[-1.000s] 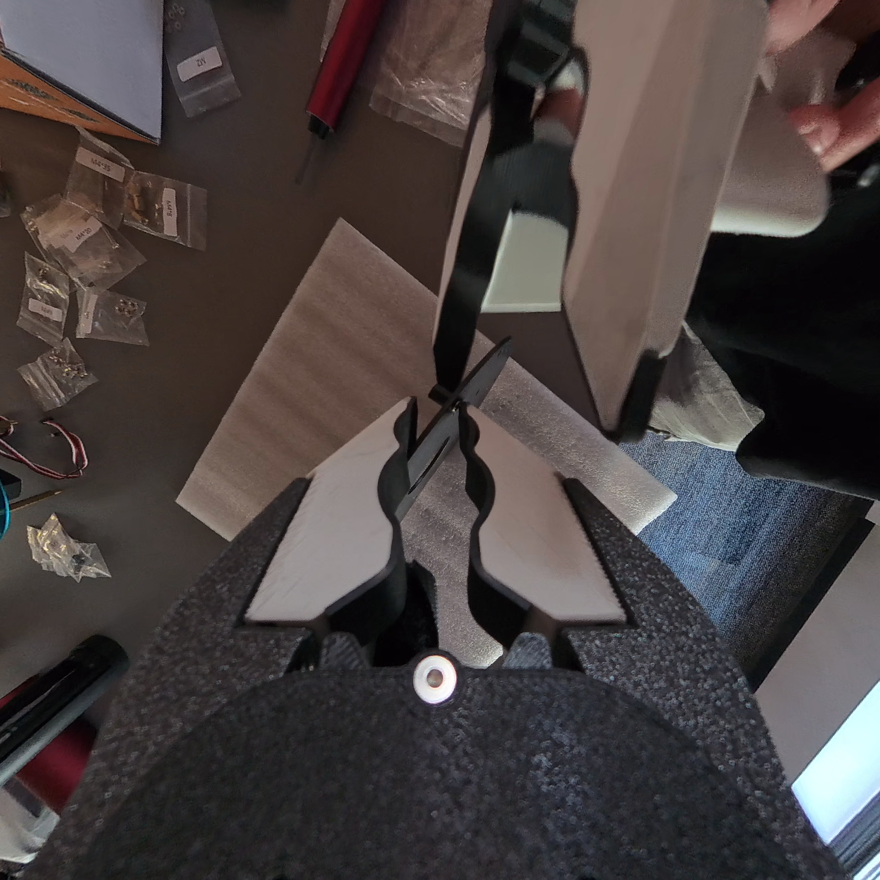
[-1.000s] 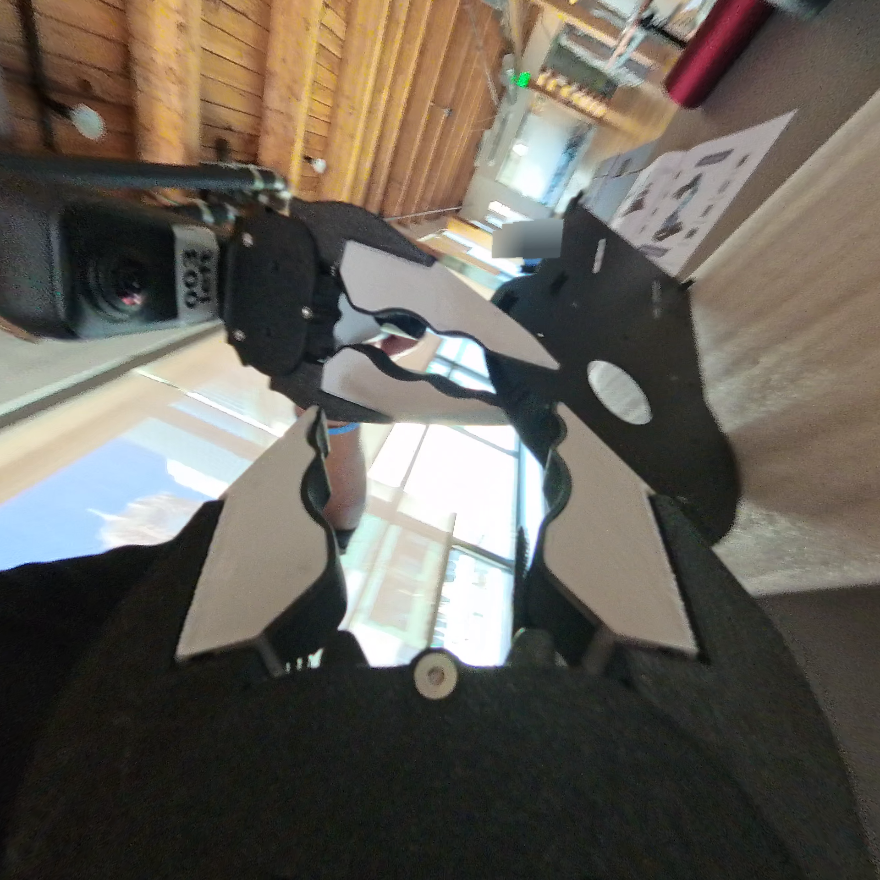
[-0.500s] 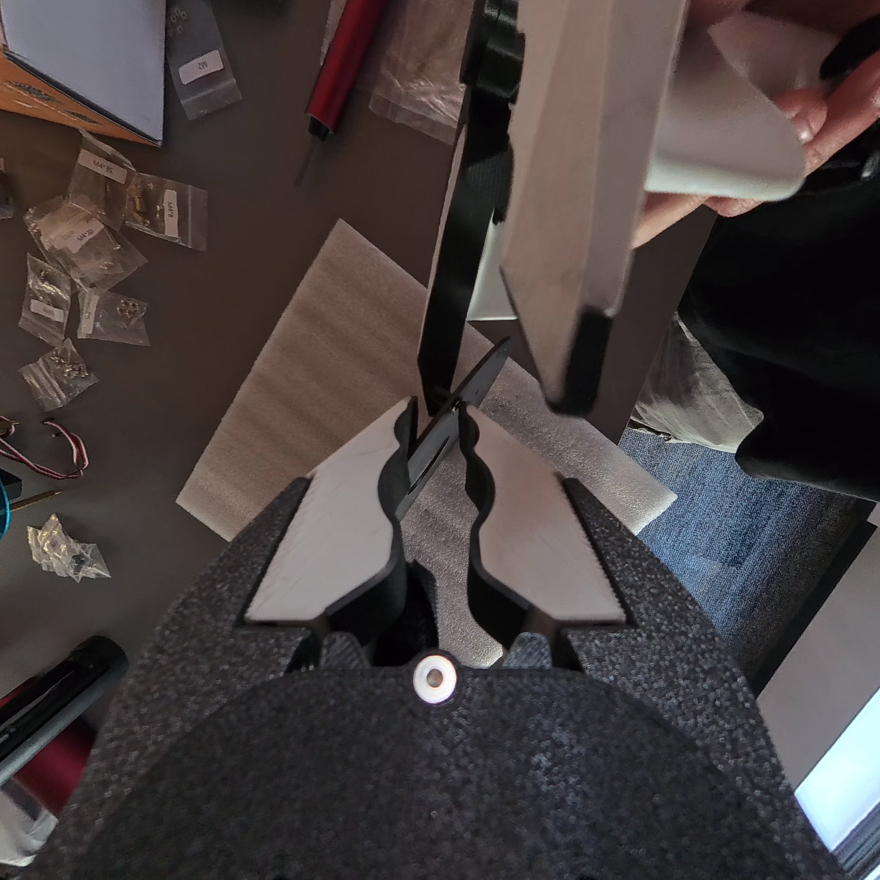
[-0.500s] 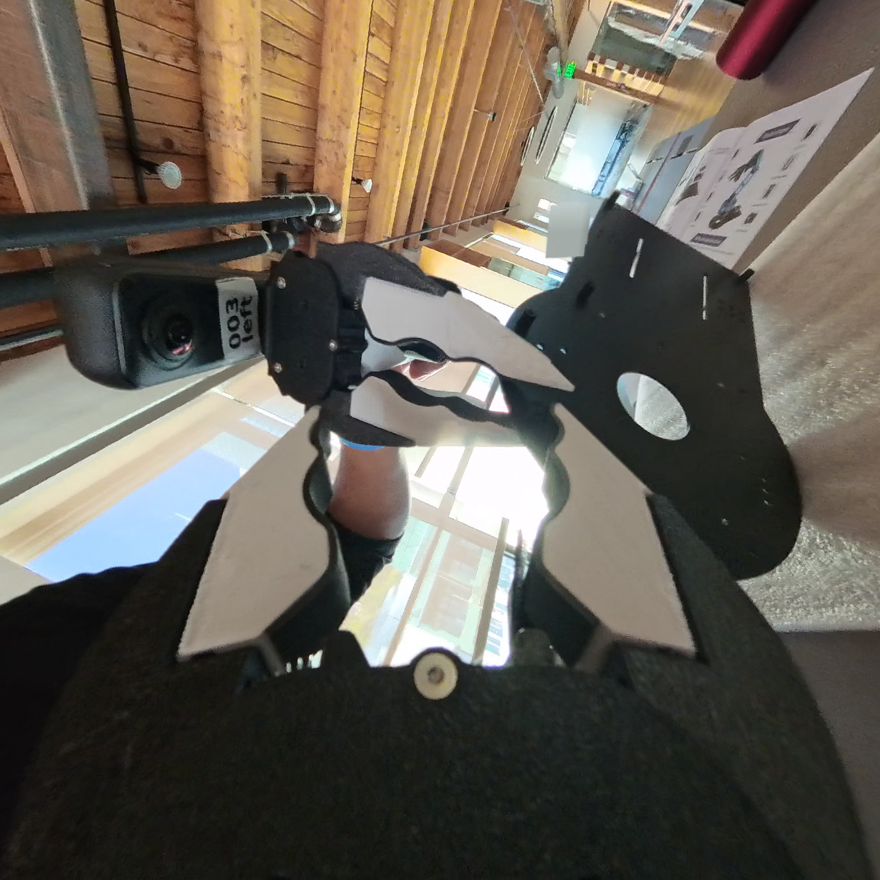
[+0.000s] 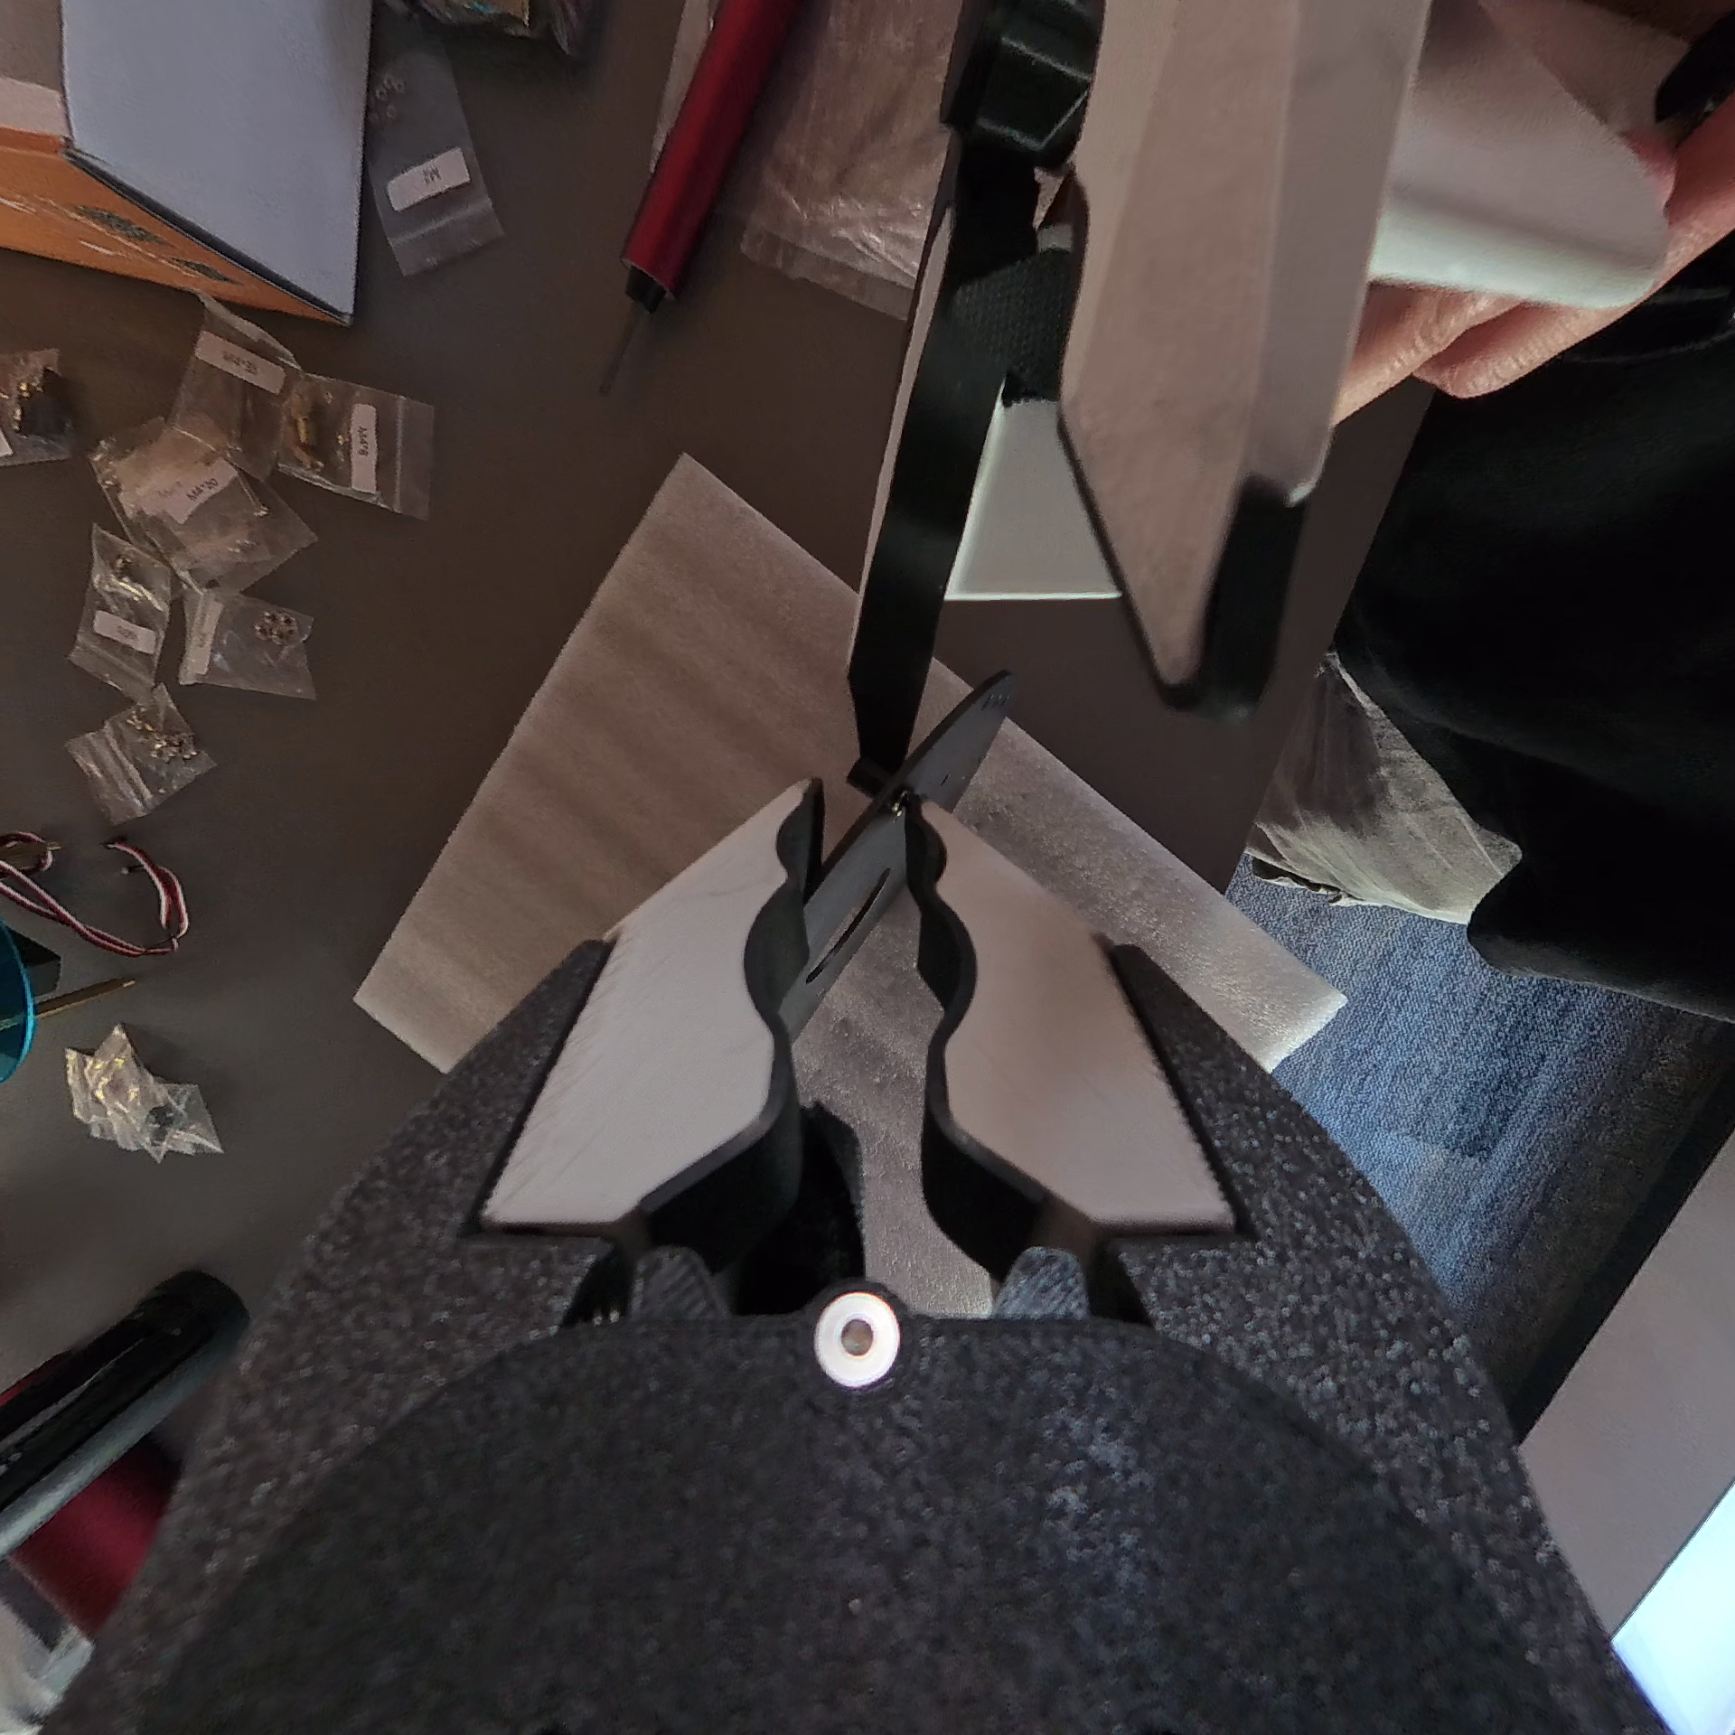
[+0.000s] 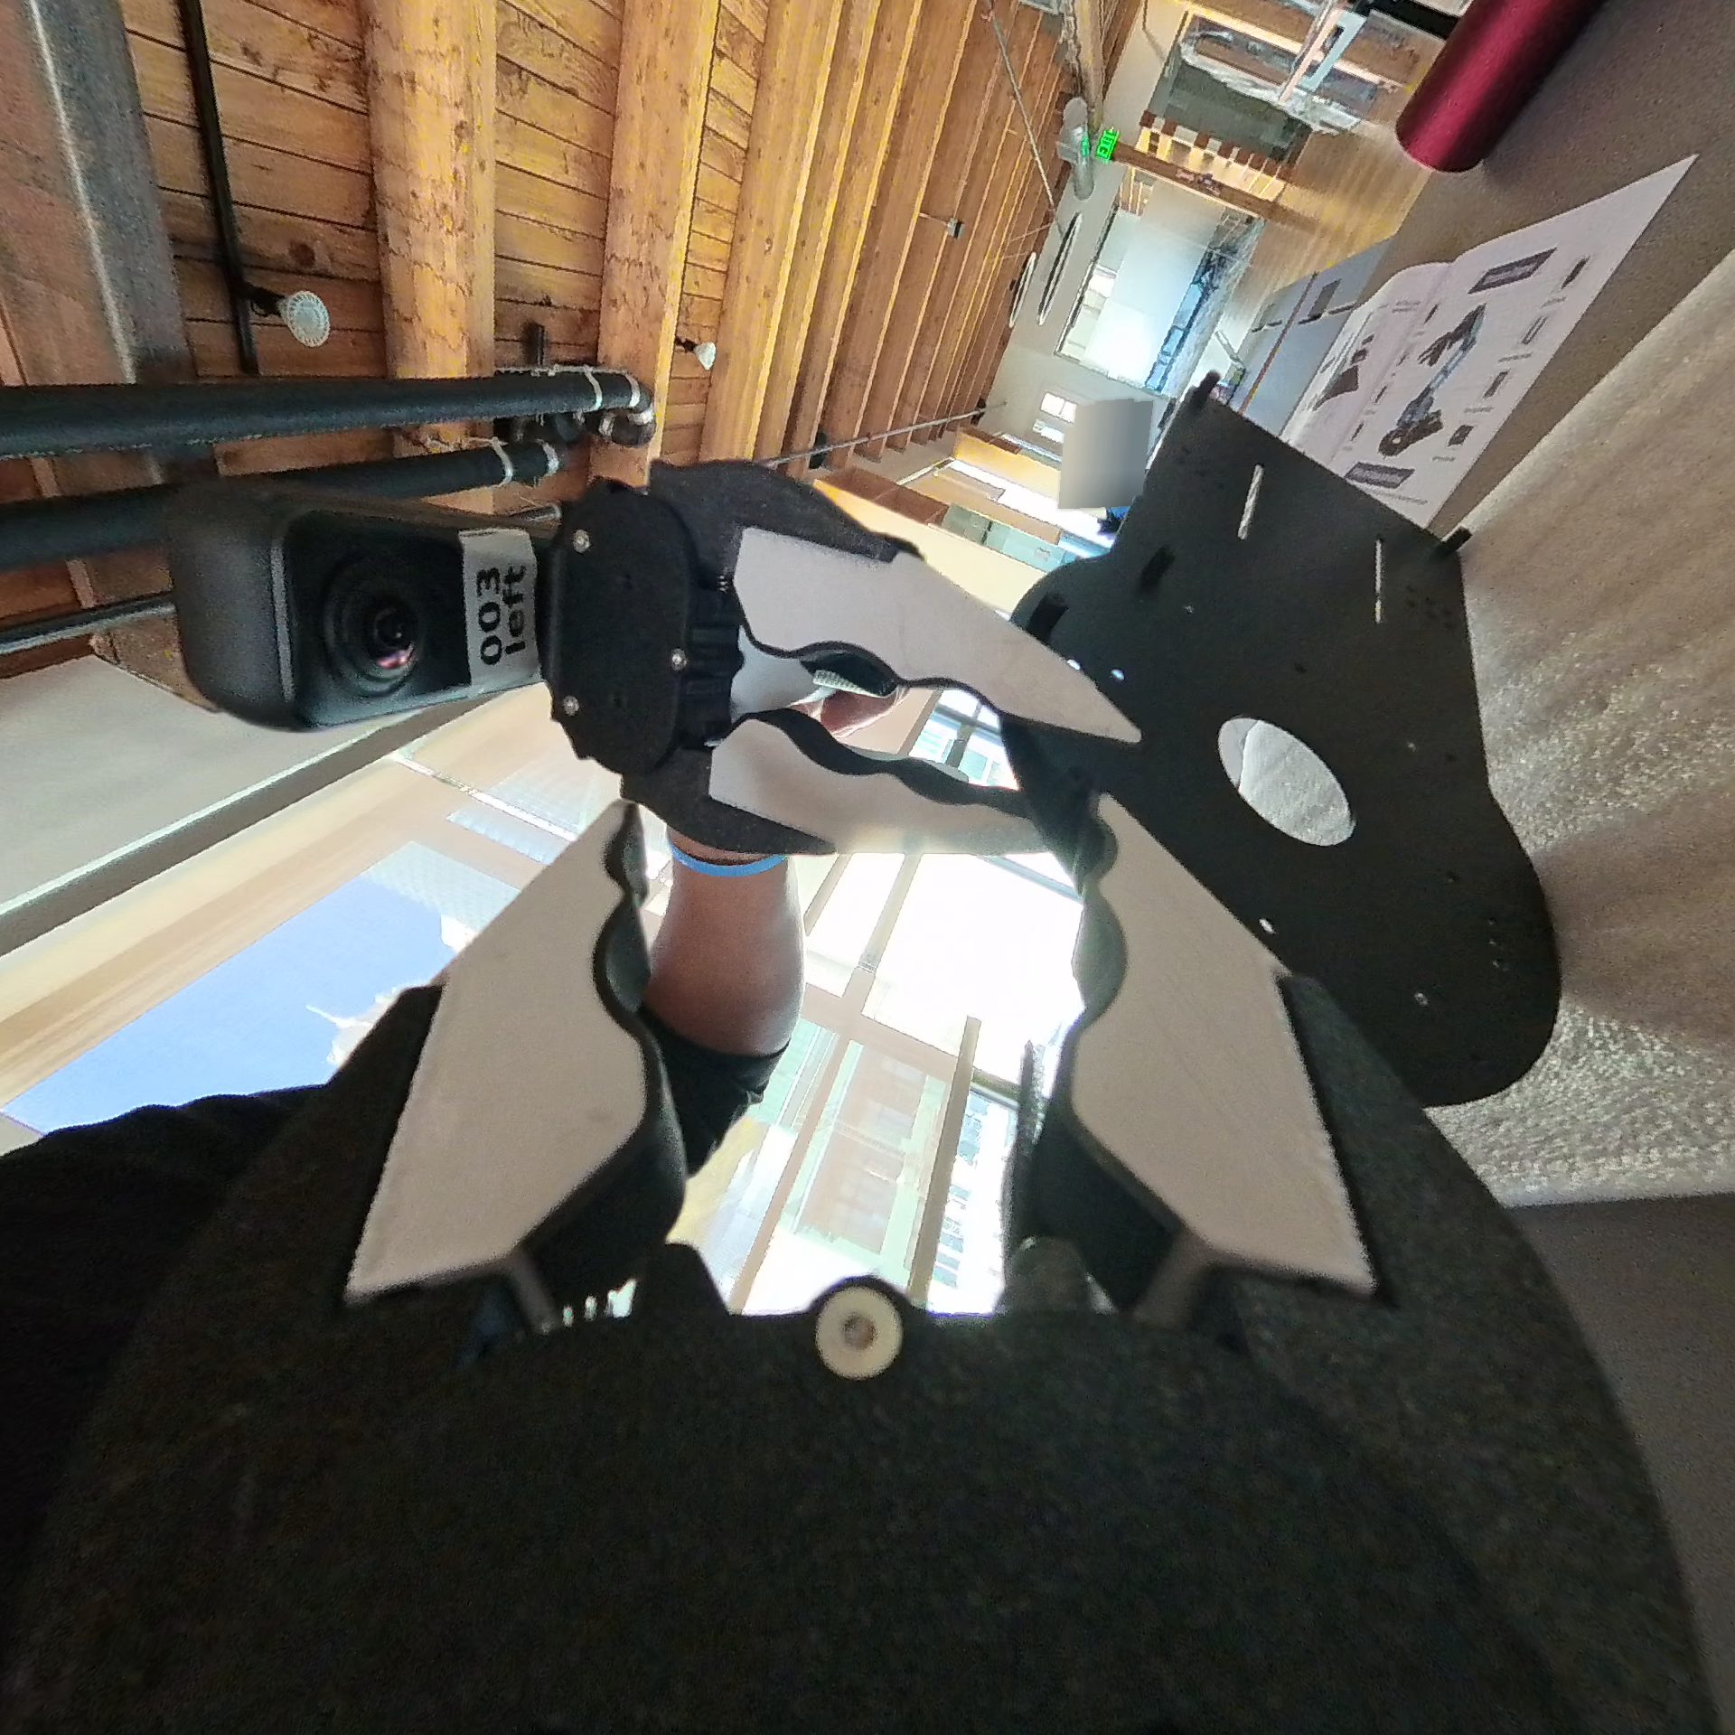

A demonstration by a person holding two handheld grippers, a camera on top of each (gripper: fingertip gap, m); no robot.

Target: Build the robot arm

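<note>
A flat black plate with a round hole and small slots is held up above the table. My left gripper is shut on the plate's edge, and the plate shows edge-on, slanted between its jaws. The left gripper, with its camera, also shows in the right wrist view. My right gripper is open wide and empty. Its right fingertip lies close to the plate's edge, beside the left gripper's tips. In the left wrist view the right gripper comes in from above, and one dark finger reaches the plate.
A white foam sheet lies under the grippers on the brown table. Several small bags of screws, a red screwdriver, an orange box and a red-white wire lie to the left. The table edge and blue carpet are to the right. A printed sheet lies beyond the plate.
The right gripper shifted around the plate, its white finger swinging left and then back right. The right view now shows more of the plate and the left gripper. The left gripper kept its hold.
</note>
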